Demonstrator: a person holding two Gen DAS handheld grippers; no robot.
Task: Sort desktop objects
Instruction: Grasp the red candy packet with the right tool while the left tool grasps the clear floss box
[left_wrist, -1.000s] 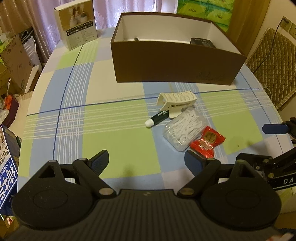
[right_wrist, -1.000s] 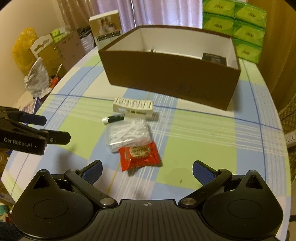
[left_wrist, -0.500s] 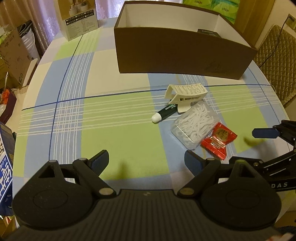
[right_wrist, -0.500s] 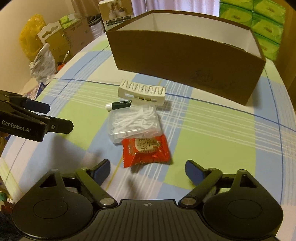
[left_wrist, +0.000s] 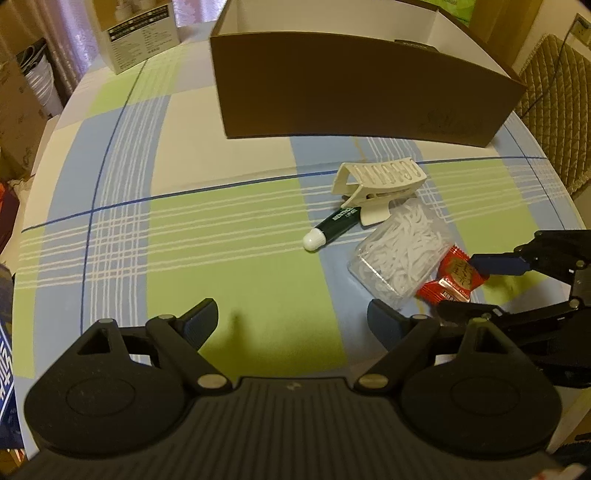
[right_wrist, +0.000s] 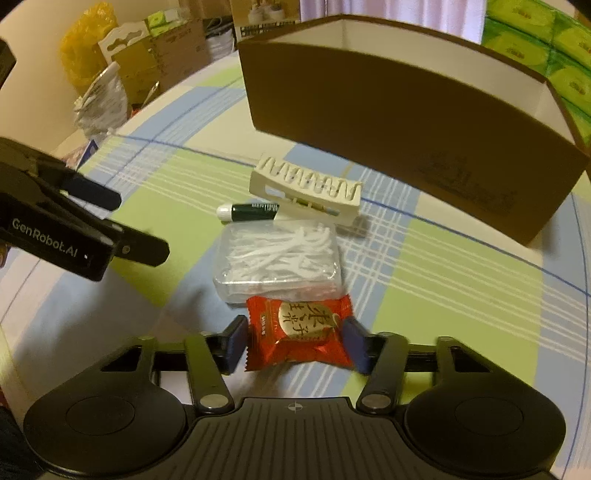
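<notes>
A red snack packet (right_wrist: 299, 332) lies on the checked tablecloth, and my right gripper (right_wrist: 295, 339) is shut on it, one blue pad against each side. Just beyond it sit a clear box of white floss picks (right_wrist: 277, 258), a dark green tube (right_wrist: 251, 213) and a white plastic clip (right_wrist: 306, 192). Behind them stands a brown open-top box (right_wrist: 388, 122). In the left wrist view my left gripper (left_wrist: 291, 319) hovers open over bare cloth, left of the floss box (left_wrist: 402, 254) and the red packet (left_wrist: 450, 280). The right gripper (left_wrist: 460, 288) comes in there from the right.
A white printed carton (left_wrist: 140, 33) stands at the table's back left. Green tissue packs (right_wrist: 546, 48) are stacked behind the brown box. A quilted chair (left_wrist: 554, 110) is off the right edge, and bags and cardboard (right_wrist: 99, 96) crowd the floor at left.
My right gripper dropped forward to the red packet and its fingers came together on it. My left gripper moved forward toward the objects and stayed open.
</notes>
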